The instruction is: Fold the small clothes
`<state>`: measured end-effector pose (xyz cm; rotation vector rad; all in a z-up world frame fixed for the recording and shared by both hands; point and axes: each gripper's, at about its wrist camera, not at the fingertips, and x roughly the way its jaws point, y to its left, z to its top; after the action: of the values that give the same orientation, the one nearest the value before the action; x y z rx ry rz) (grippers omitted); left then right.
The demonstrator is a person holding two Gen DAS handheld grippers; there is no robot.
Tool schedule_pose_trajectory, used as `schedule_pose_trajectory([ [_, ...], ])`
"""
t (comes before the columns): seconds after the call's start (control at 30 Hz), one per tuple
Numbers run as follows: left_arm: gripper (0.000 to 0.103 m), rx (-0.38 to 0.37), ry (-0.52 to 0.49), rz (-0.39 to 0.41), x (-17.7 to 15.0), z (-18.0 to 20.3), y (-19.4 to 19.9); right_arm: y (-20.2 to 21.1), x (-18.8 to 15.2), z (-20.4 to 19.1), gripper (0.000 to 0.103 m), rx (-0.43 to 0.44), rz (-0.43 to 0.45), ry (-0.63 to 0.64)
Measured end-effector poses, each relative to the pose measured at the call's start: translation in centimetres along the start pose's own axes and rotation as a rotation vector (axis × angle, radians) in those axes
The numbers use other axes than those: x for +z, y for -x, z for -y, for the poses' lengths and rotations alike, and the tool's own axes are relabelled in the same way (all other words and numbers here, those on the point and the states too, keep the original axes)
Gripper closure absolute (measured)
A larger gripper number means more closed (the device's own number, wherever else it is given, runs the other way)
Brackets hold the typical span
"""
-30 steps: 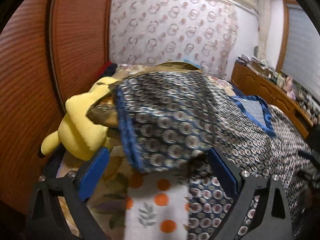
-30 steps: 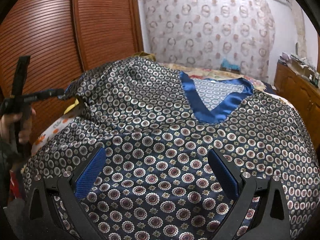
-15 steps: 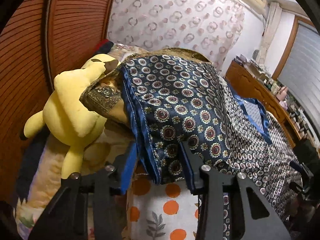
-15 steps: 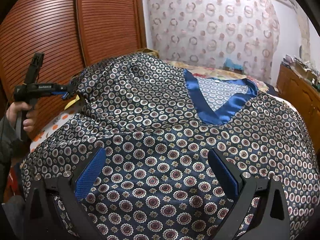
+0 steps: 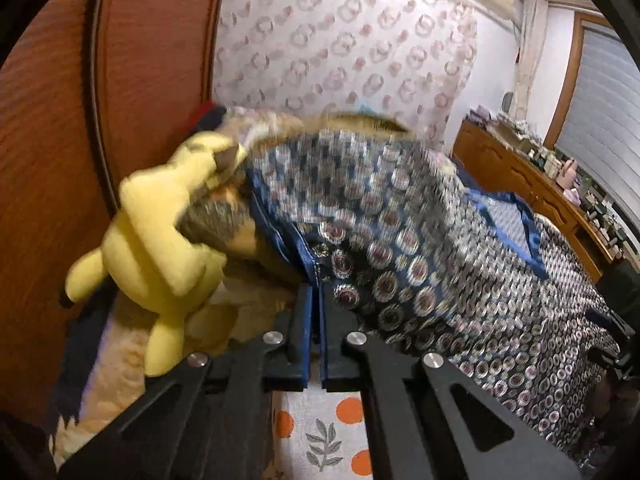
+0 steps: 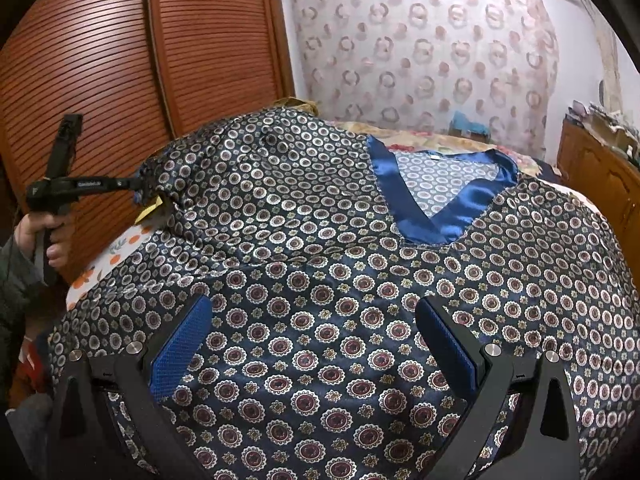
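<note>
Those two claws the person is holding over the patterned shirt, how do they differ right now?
The left claw is shut, pinching the blue-trimmed sleeve edge of the shirt; the right claw is wide open and grips nothing. The left claw is at the shirt's edge beside the yellow plush toy; the right claw is over the shirt's middle, below the neckline. Both have black frames and blue pads.

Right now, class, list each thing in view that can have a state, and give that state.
Left tongs: shut on the sleeve hem.
Right tongs: open, above the cloth.
Navy satin medallion-print top: spread flat, one sleeve lifted.
Yellow plush toy: lying beside the sleeve.
Wooden slatted wardrobe door: closed.
</note>
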<state>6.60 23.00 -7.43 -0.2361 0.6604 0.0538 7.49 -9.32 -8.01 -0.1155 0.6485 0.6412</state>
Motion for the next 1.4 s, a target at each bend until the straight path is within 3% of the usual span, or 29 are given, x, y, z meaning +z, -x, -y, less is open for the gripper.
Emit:
schedule_pose_trajectory([
  [0.17,0.103,-0.022,-0.06,0.076,2.3,2.7,2.7,0.1,0.0,0.1,0.0,0.003,0.004,-0.006],
  [0.33,0.103,-0.089,-0.147,0.115,5.2,7.5,3.4,0.3,0.1,0.3,0.0,0.005,0.008,-0.013],
  [0.5,0.103,-0.163,-0.244,0.106,6.5,13.0,2.6,0.5,0.0,0.8,0.0,-0.002,0.014,-0.024],
  [0.73,0.103,-0.211,-0.353,0.045,4.8,18.9,1.8,1.9,-0.1,2.8,0.0,-0.055,0.031,-0.045],
  [0.8,0.098,-0.223,-0.352,0.035,4.3,18.9,2.2,2.4,0.0,3.8,0.0,-0.07,0.037,-0.059],
  [0.87,0.084,-0.196,-0.354,0.047,4.1,18.6,2.8,2.8,0.2,4.4,0.0,-0.081,0.042,-0.063],
  [0.93,0.052,-0.183,-0.347,0.067,4.0,17.8,3.4,3.2,0.7,4.9,0.0,-0.083,0.049,-0.06],
  [1.0,0.043,-0.186,-0.325,0.074,3.8,16.7,3.8,3.4,1.2,5.1,0.002,-0.076,0.059,-0.054],
  [1.2,0.041,-0.115,-0.256,0.091,2.7,12.6,4.9,2.6,4.3,3.7,0.011,-0.002,0.082,0.015],
  [1.4,0.041,-0.055,-0.188,0.144,0.7,9.9,5.8,-1.9,8.0,0.5,0.018,0.116,0.067,0.104],
])
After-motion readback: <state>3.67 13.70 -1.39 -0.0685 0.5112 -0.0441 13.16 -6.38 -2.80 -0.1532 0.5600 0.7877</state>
